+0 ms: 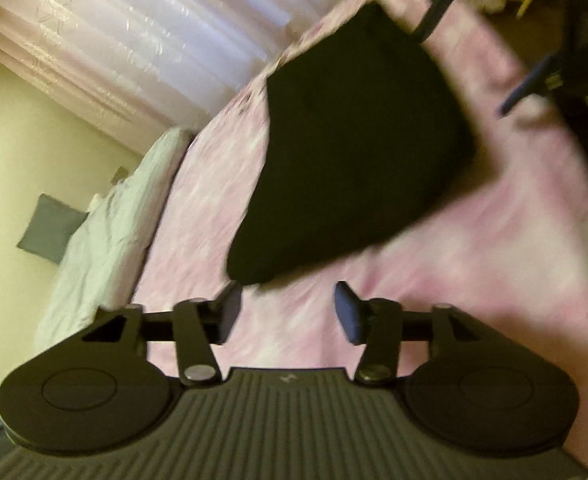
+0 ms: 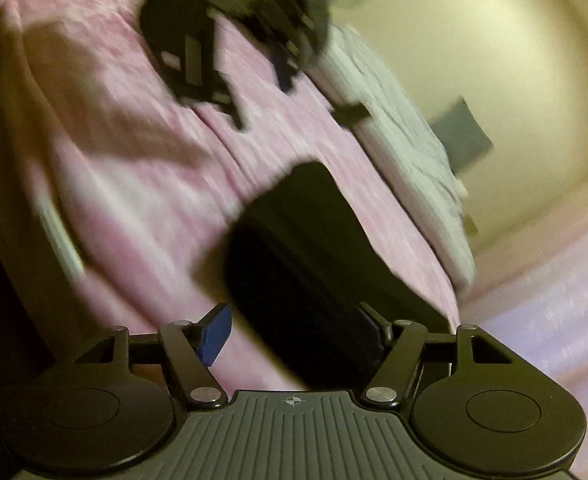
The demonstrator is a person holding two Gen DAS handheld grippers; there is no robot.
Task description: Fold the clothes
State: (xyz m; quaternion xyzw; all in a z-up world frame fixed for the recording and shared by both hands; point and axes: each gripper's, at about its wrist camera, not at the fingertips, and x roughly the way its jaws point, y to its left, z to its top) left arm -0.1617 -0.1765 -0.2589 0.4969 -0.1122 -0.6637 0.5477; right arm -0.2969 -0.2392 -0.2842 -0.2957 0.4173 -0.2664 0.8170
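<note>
A black folded garment (image 1: 354, 148) lies flat on the pink bedspread (image 1: 474, 260). My left gripper (image 1: 287, 312) hovers just short of its near corner, open, with only pink cover between the fingers. In the right wrist view the same garment (image 2: 314, 248) runs under and between the fingers of my right gripper (image 2: 294, 332), which stands open. Its blue left pad (image 2: 215, 334) is clear of the cloth; the right pad is hard to make out against the black. Each gripper shows blurred in the other's view: the right one (image 1: 478, 58), the left one (image 2: 259, 96).
A white crumpled pillow or duvet (image 1: 105, 240) lies along the bed's far side by the cream wall. Pale curtains (image 1: 153, 32) hang past the end of the bed. A grey square (image 2: 462, 136) sits on the wall. Pink bedspread (image 2: 133, 200) surrounds the garment.
</note>
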